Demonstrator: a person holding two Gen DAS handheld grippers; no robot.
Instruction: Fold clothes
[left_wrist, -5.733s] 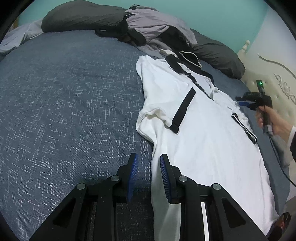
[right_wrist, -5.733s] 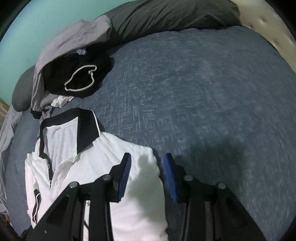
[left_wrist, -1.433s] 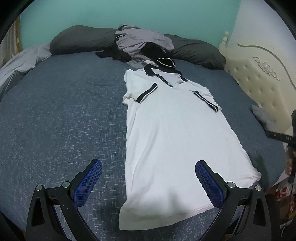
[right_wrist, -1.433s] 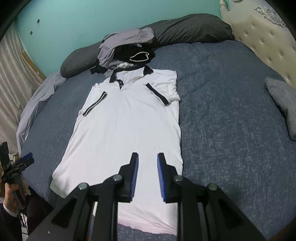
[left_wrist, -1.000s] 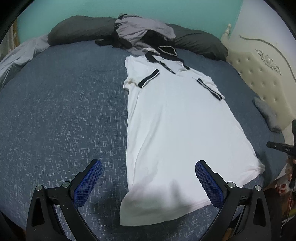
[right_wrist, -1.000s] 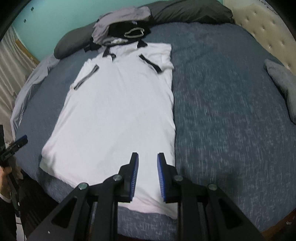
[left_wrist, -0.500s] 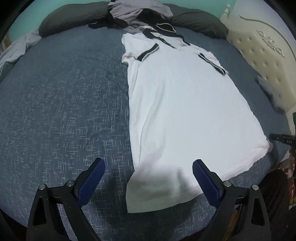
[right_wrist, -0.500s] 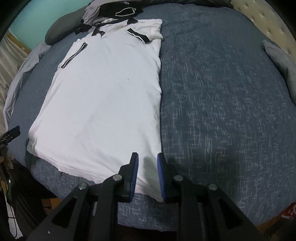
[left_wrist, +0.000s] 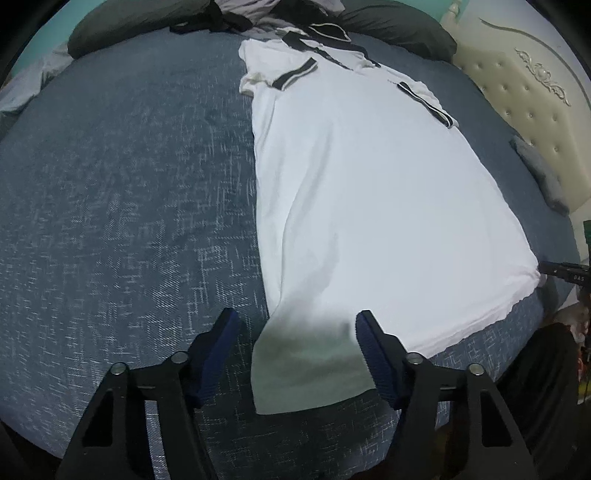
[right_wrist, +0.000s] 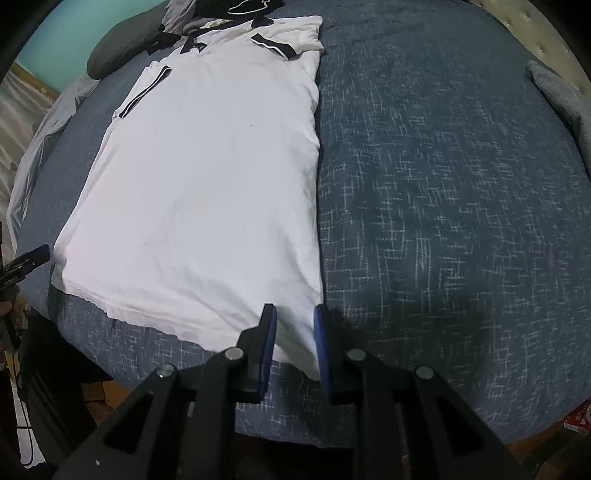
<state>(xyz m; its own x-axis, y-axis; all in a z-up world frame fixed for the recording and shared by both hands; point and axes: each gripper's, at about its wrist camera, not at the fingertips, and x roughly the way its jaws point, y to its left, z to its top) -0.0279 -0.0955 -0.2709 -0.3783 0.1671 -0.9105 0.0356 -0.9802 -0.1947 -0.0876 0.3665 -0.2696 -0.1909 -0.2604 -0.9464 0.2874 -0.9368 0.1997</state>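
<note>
Both tools have dropped to the white polo shirt's (left_wrist: 369, 192) hem: your left tool (left_wrist: 295, 354) narrows, still apart, your right tool (right_wrist: 294, 336) stays slightly apart, ready to pinch.

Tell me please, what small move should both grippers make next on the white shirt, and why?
Probably lower and close both on the hem. The white polo shirt lies flat on the blue bed cover. The left gripper is open around its bottom left corner, and the right gripper is open, though narrower, around the bottom right corner. Neither pinches cloth yet.
</note>
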